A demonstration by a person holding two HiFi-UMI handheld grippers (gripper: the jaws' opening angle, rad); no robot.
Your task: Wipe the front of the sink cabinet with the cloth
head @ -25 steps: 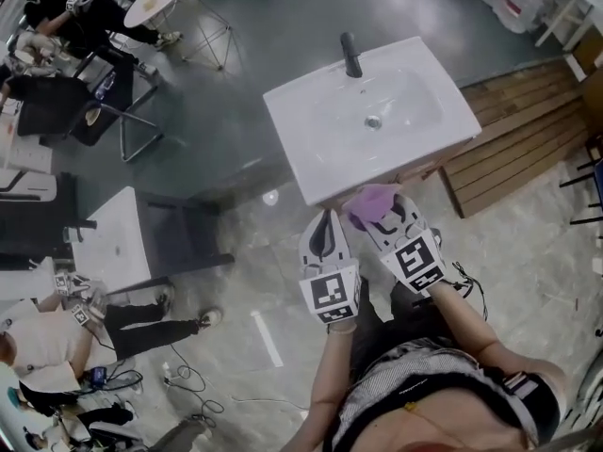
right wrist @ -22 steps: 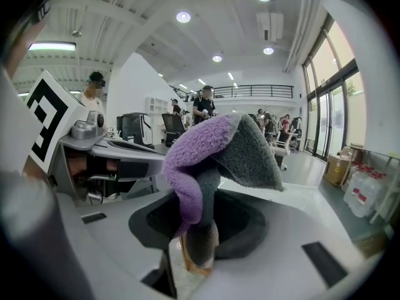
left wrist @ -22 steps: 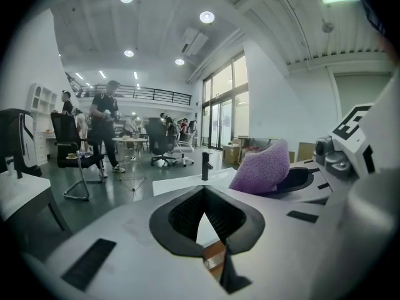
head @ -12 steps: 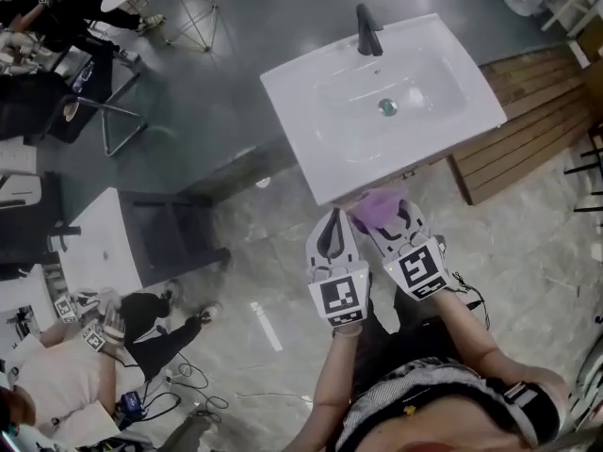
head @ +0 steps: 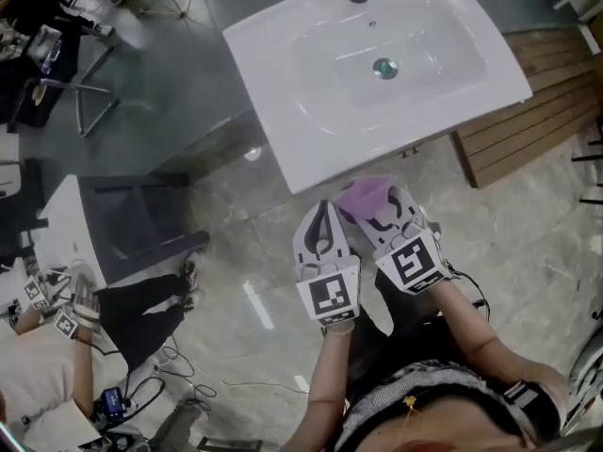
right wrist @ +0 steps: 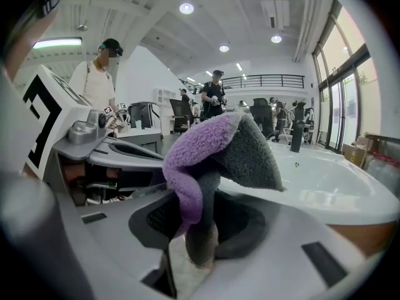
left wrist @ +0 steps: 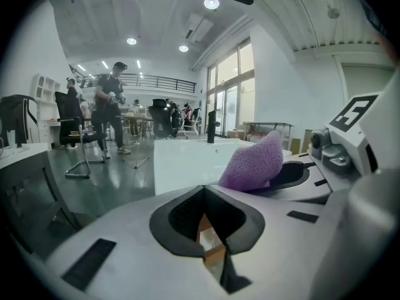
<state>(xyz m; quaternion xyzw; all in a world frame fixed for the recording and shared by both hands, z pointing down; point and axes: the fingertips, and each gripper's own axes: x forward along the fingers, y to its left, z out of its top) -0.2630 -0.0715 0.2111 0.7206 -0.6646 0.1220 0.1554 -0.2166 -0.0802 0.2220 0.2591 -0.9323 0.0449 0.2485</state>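
- Where the right gripper [right wrist: 199, 233] clamps the cloth [right wrist: 215, 149], the purple-and-grey wad stands up out of the closed jaws. Its long axis runs along them, and its tip folds toward frame right.
- Head view: the cloth sits centre frame, just below the front edge of the sink [head: 283, 153].
- Right gripper view alone shows the brown cabinet front [right wrist: 359, 236] at lower right.
- Left gripper [left wrist: 206, 230] view: jaws together, nothing between them.
- Both forearms reach forward, with the grippers side by side pointing up-frame.
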